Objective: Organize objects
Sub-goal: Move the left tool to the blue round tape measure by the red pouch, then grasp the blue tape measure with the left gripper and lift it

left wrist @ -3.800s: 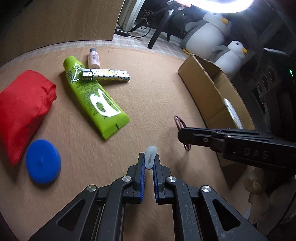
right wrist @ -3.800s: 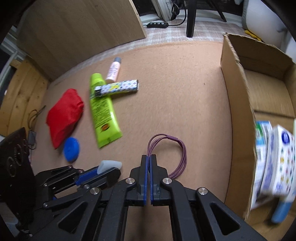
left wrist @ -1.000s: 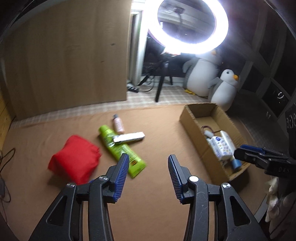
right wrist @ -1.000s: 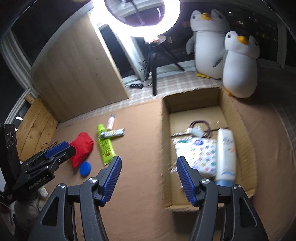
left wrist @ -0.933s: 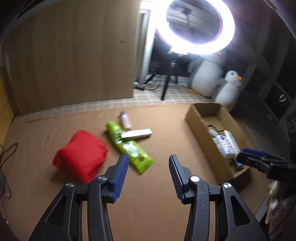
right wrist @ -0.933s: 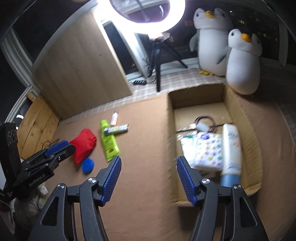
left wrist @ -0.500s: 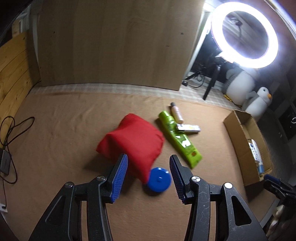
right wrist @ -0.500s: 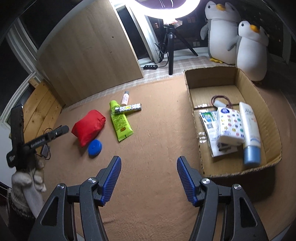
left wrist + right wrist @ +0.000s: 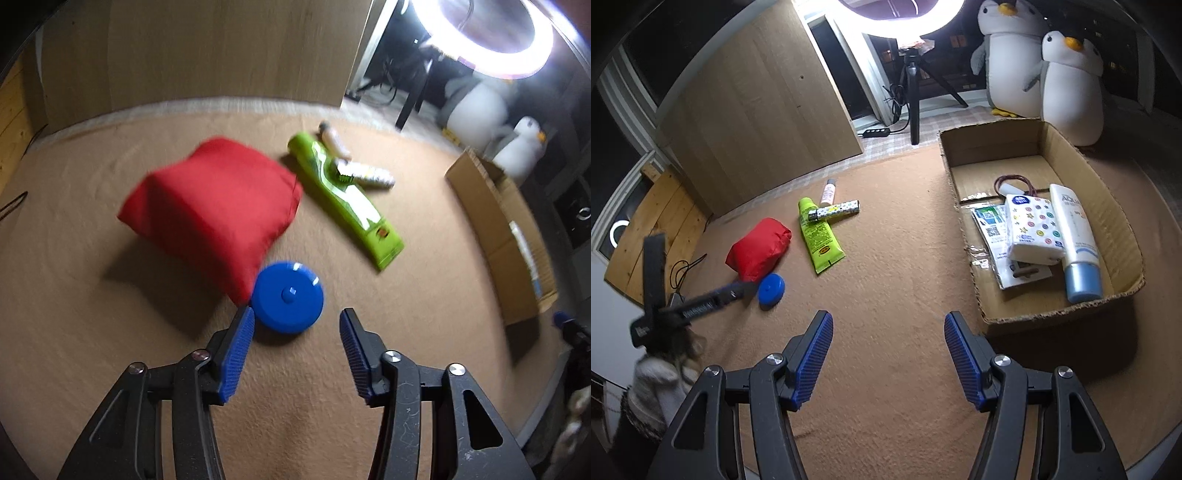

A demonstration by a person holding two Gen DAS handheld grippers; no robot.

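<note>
My left gripper (image 9: 296, 322) is open and empty, low over the brown mat, with a blue round lid (image 9: 288, 296) just ahead between its fingertips. A red pouch (image 9: 212, 203) lies right behind the lid. A green tube (image 9: 345, 201), a patterned stick (image 9: 365, 173) and a small pink bottle (image 9: 334, 140) lie beyond. My right gripper (image 9: 888, 325) is open and empty, high above the mat. The cardboard box (image 9: 964, 236) at its right holds a white lotion tube (image 9: 1075, 240), a dotted tissue pack (image 9: 1032, 229), a purple hair tie (image 9: 1015, 181) and leaflets.
The left gripper also shows in the right wrist view (image 9: 746, 286), next to the blue lid (image 9: 771, 290). Two penguin plush toys (image 9: 1052, 62) and a ring-light tripod (image 9: 914, 88) stand behind the box. A wooden panel (image 9: 757, 103) stands at the back left. A cable (image 9: 681, 269) lies at the mat's left edge.
Both grippers have let go of their items, which now lie in the box, and opened. My left gripper has swung left and dropped down close to the blue lid.
</note>
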